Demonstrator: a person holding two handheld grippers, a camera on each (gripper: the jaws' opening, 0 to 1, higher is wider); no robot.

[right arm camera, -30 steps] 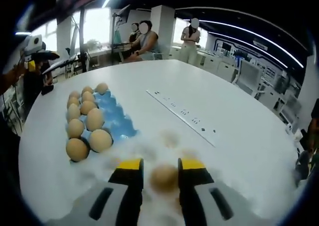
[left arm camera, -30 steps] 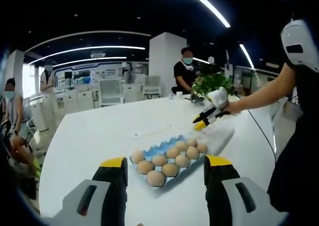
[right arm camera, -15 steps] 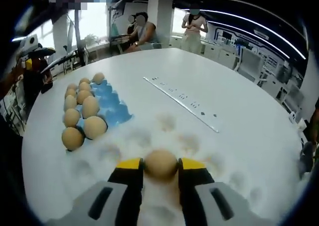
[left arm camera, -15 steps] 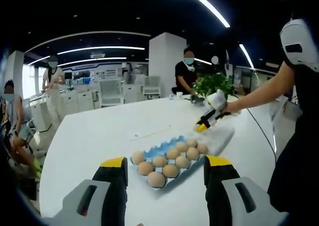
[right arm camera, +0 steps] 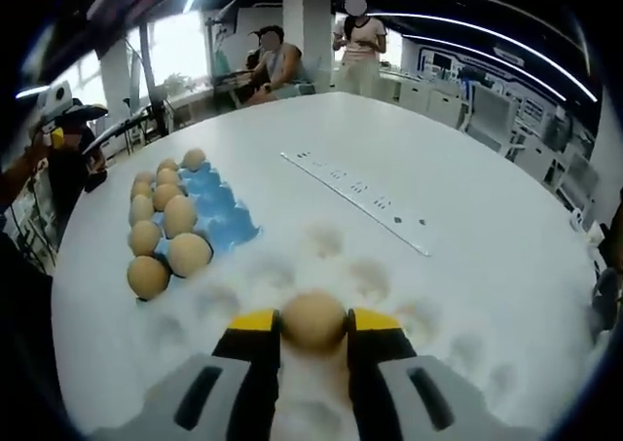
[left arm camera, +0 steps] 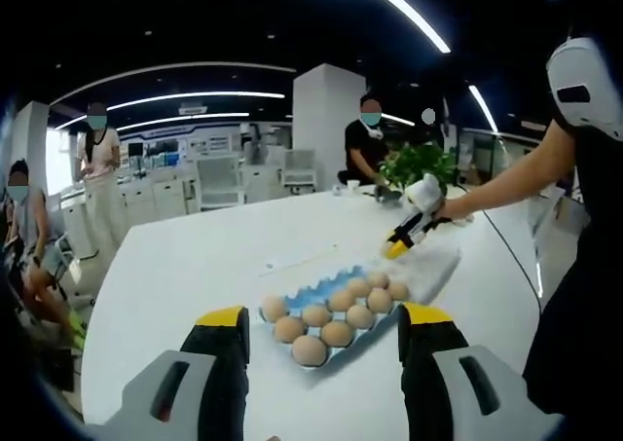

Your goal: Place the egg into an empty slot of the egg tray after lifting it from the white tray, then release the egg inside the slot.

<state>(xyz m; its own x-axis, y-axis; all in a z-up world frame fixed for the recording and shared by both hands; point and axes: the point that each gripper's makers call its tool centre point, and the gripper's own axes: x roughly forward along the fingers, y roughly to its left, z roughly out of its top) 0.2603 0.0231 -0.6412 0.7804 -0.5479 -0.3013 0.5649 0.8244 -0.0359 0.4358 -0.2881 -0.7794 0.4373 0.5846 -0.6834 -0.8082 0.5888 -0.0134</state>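
Observation:
My right gripper (right arm camera: 313, 320) is shut on a tan egg (right arm camera: 313, 316), pinched between its yellow-tipped jaws a little above the white tray (right arm camera: 375, 277) with its shallow hollows. To the left lies the blue egg tray (right arm camera: 226, 213); several eggs (right arm camera: 165, 229) fill its left side, and the slots on its right side show bare blue. In the left gripper view, my left gripper (left arm camera: 323, 318) hangs open over the table's near edge, short of the blue egg tray (left arm camera: 306, 292). Beyond it, the right gripper (left arm camera: 397, 244) is held over the white tray (left arm camera: 433, 266).
Everything sits on a big round white table (right arm camera: 467, 178). A long thin white strip (right arm camera: 355, 200) lies across it beyond the trays. A potted plant (left arm camera: 419, 161) stands at the table's far edge. Several people stand or sit around the room.
The egg, low and blurred between the right jaws a second ago, now sits gripped at their tips, raised off the white tray. The left gripper has hardly moved. A person in the background has walked.

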